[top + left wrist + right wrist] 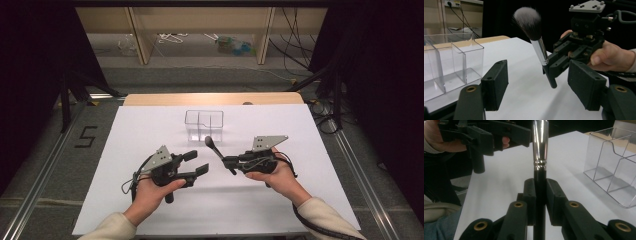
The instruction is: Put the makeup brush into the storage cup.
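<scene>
**Brush in hand, organizer still empty**

Centre frame, the right gripper [231,162] clamps the makeup brush [215,149] by its black handle (bristles up). The left gripper [196,163] hangs partly open, holding nothing. Placing it in the clear organizer [204,125] above remains.

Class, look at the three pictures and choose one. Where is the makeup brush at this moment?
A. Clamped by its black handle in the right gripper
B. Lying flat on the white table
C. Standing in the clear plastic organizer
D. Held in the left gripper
A: the right gripper has its fingers pressed on the black handle of the makeup brush, held up off the table, while the left gripper is open with nothing in it.
</scene>
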Action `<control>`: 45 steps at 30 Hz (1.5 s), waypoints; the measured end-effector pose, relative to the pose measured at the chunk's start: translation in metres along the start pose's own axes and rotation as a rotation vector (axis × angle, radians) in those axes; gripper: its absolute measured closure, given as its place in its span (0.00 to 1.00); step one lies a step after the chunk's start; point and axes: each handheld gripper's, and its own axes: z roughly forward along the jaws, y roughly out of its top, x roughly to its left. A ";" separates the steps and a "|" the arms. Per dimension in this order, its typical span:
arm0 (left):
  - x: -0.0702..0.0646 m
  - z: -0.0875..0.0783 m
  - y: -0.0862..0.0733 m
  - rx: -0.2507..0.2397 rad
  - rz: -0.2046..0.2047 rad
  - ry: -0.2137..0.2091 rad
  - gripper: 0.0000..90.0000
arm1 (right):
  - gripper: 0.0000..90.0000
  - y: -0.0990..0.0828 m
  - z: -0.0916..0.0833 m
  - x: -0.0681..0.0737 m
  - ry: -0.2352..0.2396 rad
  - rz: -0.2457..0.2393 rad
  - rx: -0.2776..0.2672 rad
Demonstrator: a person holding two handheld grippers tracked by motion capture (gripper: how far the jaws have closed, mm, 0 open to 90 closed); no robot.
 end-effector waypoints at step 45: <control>-0.012 0.036 0.029 0.138 0.166 0.112 0.86 | 0.31 -0.003 0.008 0.014 -0.221 -0.087 0.094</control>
